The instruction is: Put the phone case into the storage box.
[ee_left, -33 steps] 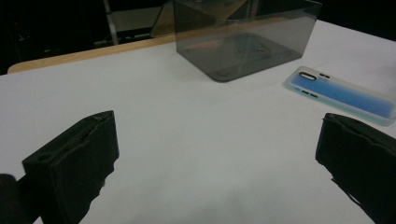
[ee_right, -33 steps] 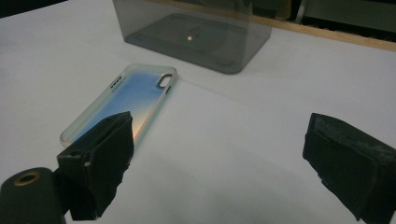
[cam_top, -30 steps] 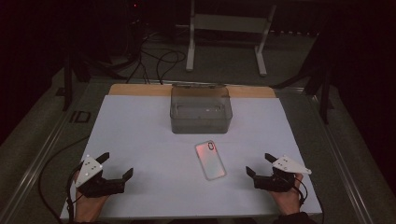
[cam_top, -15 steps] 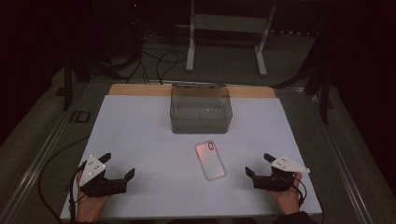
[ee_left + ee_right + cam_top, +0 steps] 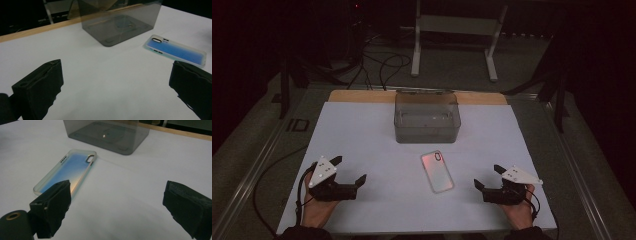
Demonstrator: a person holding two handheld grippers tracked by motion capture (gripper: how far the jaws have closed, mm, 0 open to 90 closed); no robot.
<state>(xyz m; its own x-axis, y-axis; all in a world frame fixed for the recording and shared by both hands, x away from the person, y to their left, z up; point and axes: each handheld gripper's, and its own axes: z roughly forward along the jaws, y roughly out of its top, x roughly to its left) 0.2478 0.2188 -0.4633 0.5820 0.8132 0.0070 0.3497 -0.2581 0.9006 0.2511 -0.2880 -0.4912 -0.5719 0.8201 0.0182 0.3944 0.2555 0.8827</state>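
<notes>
at the centre of the high view a translucent phone case [image 5: 437, 172] lies flat on the white table sheet [image 5: 362, 135], below the smoky clear plastic box [image 5: 427, 117]. left gripper [image 5: 346, 172] lower left, right gripper [image 5: 487, 177] lower right, both spread wide, empty.

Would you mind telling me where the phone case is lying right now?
In the high view, the phone case lies flat on the white table, just in front of the clear box, nearer the right gripper.

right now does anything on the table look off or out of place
Nothing stands out. The phone case lies flat at a slight angle, apart from the upright clear box. Both grippers, left and right, rest open near the front edge.
</notes>
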